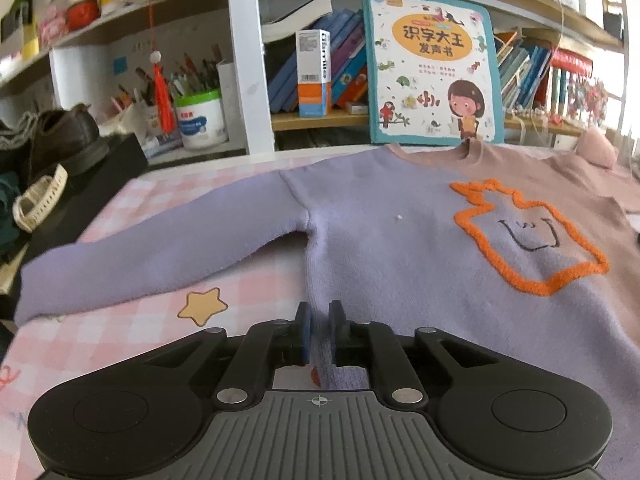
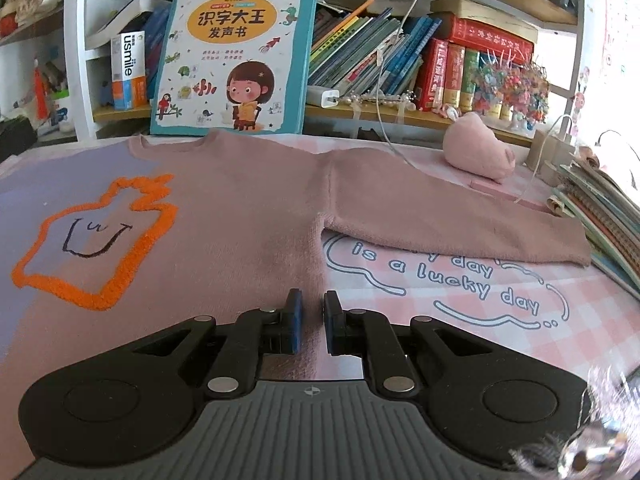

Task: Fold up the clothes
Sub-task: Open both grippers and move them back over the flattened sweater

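Purple-and-pink sweater [image 1: 400,248] is lying flat on the checked counter [image 1: 120,208], sleeves spread. Left hand-held gripper [image 1: 319,330] is straddling its side edge, pads slightly apart; right hand-held gripper [image 2: 311,322] is pinching the pink edge.

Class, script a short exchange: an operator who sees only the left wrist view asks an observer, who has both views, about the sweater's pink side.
Operator: How does the pink sleeve lie?
Observer: The pink sleeve lies flat and unfolded, stretched out to the right toward a stack of books.
Operator: Where is the right gripper?
Observer: The right gripper is at the pink side edge of the sweater, below the armpit, with fabric between its fingers.
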A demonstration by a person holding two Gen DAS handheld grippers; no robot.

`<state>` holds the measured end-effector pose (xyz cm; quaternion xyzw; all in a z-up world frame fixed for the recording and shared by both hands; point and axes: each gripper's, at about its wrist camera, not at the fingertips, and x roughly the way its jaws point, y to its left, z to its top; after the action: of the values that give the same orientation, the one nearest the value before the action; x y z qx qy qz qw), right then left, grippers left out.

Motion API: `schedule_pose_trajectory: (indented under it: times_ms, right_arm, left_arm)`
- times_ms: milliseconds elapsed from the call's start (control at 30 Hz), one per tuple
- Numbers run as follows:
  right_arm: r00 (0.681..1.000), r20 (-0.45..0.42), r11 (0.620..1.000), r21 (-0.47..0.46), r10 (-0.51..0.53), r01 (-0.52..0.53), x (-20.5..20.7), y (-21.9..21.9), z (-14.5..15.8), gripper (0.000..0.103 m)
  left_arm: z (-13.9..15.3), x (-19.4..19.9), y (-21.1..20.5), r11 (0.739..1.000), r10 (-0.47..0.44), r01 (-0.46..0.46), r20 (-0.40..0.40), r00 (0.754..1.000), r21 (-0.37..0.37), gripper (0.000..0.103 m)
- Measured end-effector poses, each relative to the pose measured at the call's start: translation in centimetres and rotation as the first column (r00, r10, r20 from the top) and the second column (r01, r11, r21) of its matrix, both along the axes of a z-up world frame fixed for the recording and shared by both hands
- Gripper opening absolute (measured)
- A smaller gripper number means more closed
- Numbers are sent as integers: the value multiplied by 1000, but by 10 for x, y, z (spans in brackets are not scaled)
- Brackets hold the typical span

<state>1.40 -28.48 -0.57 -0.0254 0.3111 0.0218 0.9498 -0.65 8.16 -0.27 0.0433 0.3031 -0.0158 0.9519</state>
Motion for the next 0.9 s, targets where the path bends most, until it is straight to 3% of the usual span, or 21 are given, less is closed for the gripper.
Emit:
schedule_pose_trajectory:
  times_ms: [67,100,133,200,267,433,533,700,900]
  right_arm:
    - [1000,0,1000,10,2,-2,-2,0,1,20]
    - [1000,3,1000,14,2,-2,-4,1,2,40]
    - [1000,10,1000,13,1,-1,-6,2,2,54]
    - [1000,26,1000,6,8,-8,-11,5,3,56]
    - [999,36,1000,0,16,-16,-14,9,5,65]
    - [996,75,999,-18,46,-45,-19,21,10,84]
    - [993,90,997,-11,71,-70,-23,26,12,89]
    - [988,93,992,-21,125,-123,-26,37,15,95]
    - [980,104,985,-11,172,-171,-29,48,20,97]
  left_arm:
    - [2,-4,-1,1000,11,-11,18,1000,-1,46]
    - [3,-5,-2,1000,17,-17,27,999,-2,64]
    - [4,-8,-3,1000,19,-19,40,999,0,72]
    - [8,-11,-6,1000,15,-16,58,998,12,74]
    - [10,-13,-10,1000,9,-11,71,997,28,81]
    - [15,-16,-24,997,-15,9,90,996,75,83]
    - [17,-19,-32,994,-33,21,112,993,107,91]
    - [18,-27,-39,989,-56,37,129,990,144,95]
    - [18,-28,-38,991,-58,42,119,991,129,98]
